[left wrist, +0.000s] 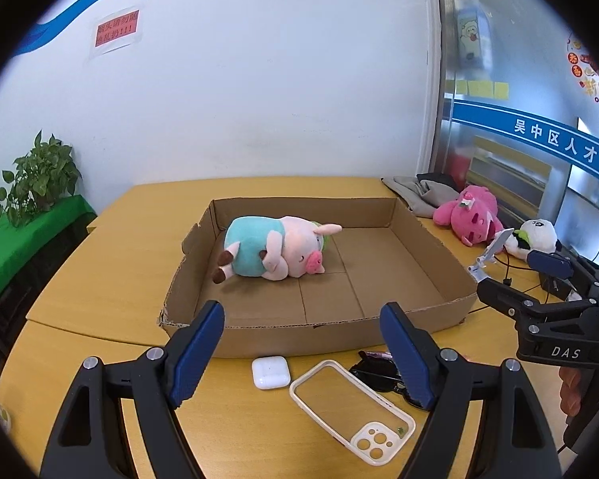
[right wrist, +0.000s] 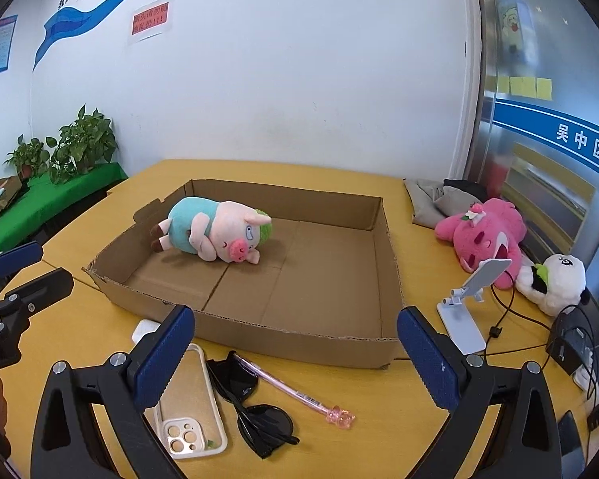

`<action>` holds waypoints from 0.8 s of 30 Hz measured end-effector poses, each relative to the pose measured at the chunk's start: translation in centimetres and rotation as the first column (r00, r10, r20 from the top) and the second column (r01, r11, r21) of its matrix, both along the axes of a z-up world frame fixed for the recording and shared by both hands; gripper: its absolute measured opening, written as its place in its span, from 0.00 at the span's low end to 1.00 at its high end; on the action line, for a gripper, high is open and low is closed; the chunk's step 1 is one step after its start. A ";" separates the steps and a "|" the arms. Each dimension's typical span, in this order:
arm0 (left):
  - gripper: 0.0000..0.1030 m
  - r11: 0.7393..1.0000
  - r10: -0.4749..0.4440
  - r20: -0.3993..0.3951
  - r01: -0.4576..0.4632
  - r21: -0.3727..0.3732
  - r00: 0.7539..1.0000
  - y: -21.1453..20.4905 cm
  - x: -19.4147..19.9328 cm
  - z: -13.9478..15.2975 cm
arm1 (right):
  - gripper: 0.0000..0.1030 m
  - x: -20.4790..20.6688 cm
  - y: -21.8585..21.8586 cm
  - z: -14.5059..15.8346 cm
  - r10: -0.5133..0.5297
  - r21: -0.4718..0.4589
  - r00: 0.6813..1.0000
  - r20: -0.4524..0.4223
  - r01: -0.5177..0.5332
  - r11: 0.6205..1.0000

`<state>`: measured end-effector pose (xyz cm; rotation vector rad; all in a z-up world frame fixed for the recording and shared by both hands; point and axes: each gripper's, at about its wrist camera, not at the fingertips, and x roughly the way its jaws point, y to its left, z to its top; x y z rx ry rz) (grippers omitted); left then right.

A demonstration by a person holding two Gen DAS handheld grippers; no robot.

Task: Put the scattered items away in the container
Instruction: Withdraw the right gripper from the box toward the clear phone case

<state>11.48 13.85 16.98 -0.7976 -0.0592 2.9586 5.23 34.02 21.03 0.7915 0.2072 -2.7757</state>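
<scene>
Brown shallow cardboard tray holds only a plush pig; white earbud case, clear phone case, black sunglasses and pink pen lie on the yellow worktop just before it. Left gripper and right gripper hover with jaws open, empty. Probably take the earbud case squarely first.

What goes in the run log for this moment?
left gripper: open | right gripper: open | shallow cardboard box: pink plush pig inside | clear phone case: outside

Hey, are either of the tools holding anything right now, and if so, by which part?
Nothing is held. The left tool and right tool both stand open and empty above the table.
</scene>
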 end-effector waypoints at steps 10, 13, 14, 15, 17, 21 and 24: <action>0.78 0.999 -0.017 0.004 0.016 0.038 1.000 0.1 1.0 0.2 | 1.00 2.2 -0.1 0.9 0.010 0.003 1.000 -0.018 -0.010 1.000; 0.78 0.998 -0.024 0.025 0.023 0.061 0.999 -0.2 0.9 -0.2 | 1.00 2.4 -0.1 0.9 0.018 0.008 1.000 -0.021 -0.018 1.000; 0.78 0.997 -0.024 0.032 0.022 0.071 0.999 -0.3 0.8 -0.4 | 1.00 2.5 0.0 0.8 0.020 0.009 1.000 -0.022 -0.020 1.000; 0.78 0.997 -0.023 0.040 0.019 0.079 0.999 -0.4 0.7 -0.6 | 1.00 2.4 0.0 0.7 0.024 0.007 1.000 -0.019 -0.024 1.000; 0.78 0.996 -0.020 0.061 0.015 0.090 0.998 -0.4 0.4 -1.1 | 1.00 2.2 0.0 0.3 0.034 -0.002 0.999 -0.009 -0.034 0.999; 0.78 0.996 -0.014 0.098 0.005 0.092 0.995 -0.3 -0.3 -2.1 | 1.00 1.5 0.4 -0.9 0.060 -0.031 0.998 0.019 -0.059 0.998; 0.78 0.992 -0.033 0.154 0.013 0.129 0.988 -0.1 -1.2 -3.6 | 1.00 0.8 1.2 -2.5 0.089 -0.067 0.995 0.050 -0.086 0.994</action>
